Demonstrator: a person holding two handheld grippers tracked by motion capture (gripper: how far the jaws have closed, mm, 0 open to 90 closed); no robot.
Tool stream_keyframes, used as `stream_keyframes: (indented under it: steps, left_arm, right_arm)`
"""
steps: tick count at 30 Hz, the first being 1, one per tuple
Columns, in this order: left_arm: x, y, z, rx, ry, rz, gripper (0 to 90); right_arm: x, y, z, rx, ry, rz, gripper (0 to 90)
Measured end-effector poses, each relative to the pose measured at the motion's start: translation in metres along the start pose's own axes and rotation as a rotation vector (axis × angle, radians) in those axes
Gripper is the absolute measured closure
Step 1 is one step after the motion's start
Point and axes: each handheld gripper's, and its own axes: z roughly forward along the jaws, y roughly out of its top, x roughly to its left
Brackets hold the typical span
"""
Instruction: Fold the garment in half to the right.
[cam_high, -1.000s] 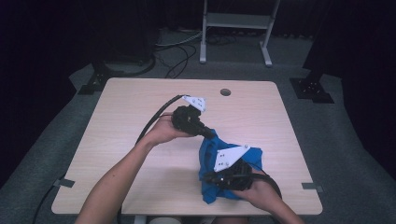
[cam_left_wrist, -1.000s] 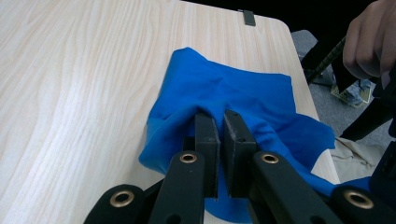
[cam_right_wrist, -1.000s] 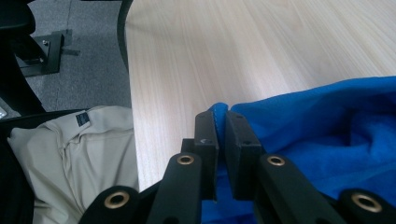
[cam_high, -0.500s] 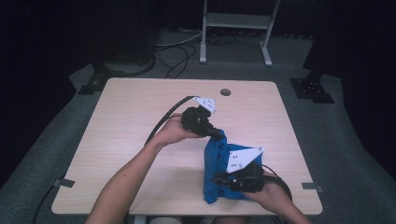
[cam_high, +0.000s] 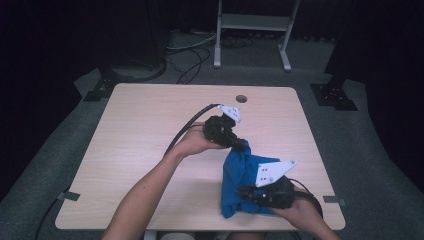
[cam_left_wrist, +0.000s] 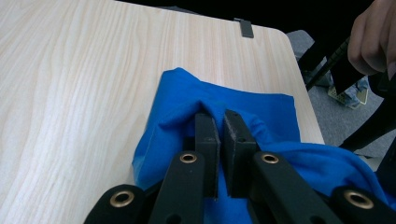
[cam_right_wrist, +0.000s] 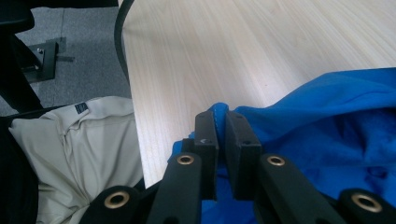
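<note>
light: even on tabletop, dark surroundings | shadows: soft | glare: none | blur: slight softness, near jaws unsharp

A light wooden table (cam_high: 150, 150) stands on grey carpet (cam_high: 60, 165) before a metal stand (cam_high: 252, 22).

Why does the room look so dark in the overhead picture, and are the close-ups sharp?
High view: the table is evenly lit, the surroundings fall nearly black, and the picture is a bit soft. Left gripper view: the blue cloth and wood grain are crisp, without glare. Right gripper view: the cloth is sharp, the far tabletop slightly washed out.
</note>
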Motion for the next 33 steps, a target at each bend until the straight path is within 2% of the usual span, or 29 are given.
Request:
stream_keyframes:
  steps: [17,33]
  left_arm:
    - [0.002,0.015,0.029,0.027,-0.011,-0.001,86.1]
    - [0.002,0.035,0.057,0.08,-0.015,-0.009,85.9]
  right_arm:
    - [-0.004,-0.027,-0.018,-0.03,-0.011,0.044,83.9]
    - [-0.005,-0.055,-0.036,-0.067,-0.032,0.085,83.8]
